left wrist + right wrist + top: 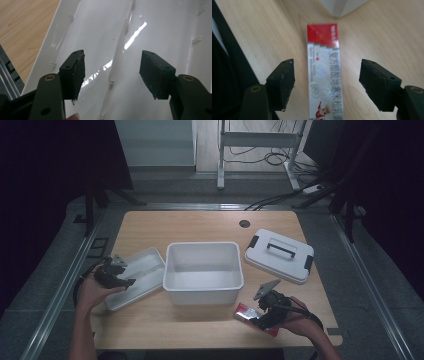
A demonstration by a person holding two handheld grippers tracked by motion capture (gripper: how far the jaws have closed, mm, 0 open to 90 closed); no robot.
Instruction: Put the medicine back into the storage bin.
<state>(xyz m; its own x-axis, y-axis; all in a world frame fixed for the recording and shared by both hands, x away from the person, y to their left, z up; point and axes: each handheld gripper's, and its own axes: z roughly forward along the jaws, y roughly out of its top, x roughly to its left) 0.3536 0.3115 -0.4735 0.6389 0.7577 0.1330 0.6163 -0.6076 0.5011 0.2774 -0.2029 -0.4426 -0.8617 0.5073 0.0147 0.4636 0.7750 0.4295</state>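
Right gripper (325, 80) hangs wide open over the red-and-silver toothpaste box (324, 75) at the table's near right edge, so a grab looks next: drop down, then pinch. Left gripper (111, 72), also wide, hovers over the white divided tray (100, 37). Storage bin (203, 272) sits in between, its lid (279, 255) far right. Nothing's blocking.

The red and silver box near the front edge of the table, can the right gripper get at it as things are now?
Probably yes. The right gripper is open, with the red and silver box lying flat on the table between its jaws, and nothing sits between them.
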